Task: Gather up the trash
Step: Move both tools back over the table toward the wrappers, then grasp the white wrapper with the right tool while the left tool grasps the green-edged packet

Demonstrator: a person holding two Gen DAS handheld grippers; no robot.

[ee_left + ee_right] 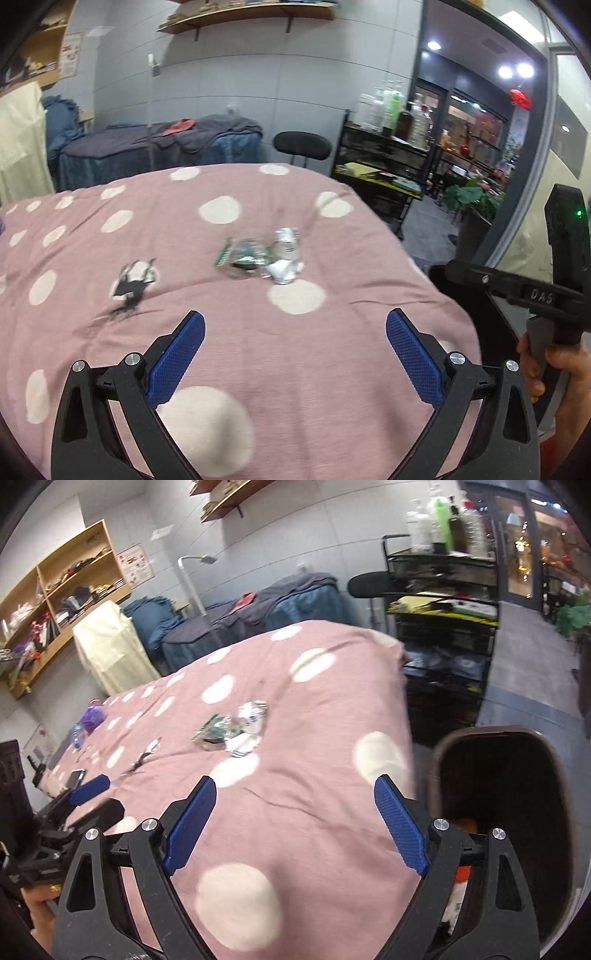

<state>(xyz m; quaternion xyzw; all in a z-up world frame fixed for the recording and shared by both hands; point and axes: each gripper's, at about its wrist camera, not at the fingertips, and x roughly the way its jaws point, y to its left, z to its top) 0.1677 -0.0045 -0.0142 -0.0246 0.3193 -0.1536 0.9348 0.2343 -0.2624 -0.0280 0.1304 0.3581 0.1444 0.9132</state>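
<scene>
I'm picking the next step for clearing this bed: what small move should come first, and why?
Probably ease the right tongs forward to the crumpled wrappers. Both tongs are open and empty, the wrappers lie ahead mid-bedspread, and the bin waits at the right.

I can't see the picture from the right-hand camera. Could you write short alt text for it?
The right tool, its blue-padded fingers open and empty, points over a pink bedcover with white dots toward a small heap of crumpled wrappers. A dark bin stands beside the bed on the right, and the left tool shows at the left edge.
</scene>
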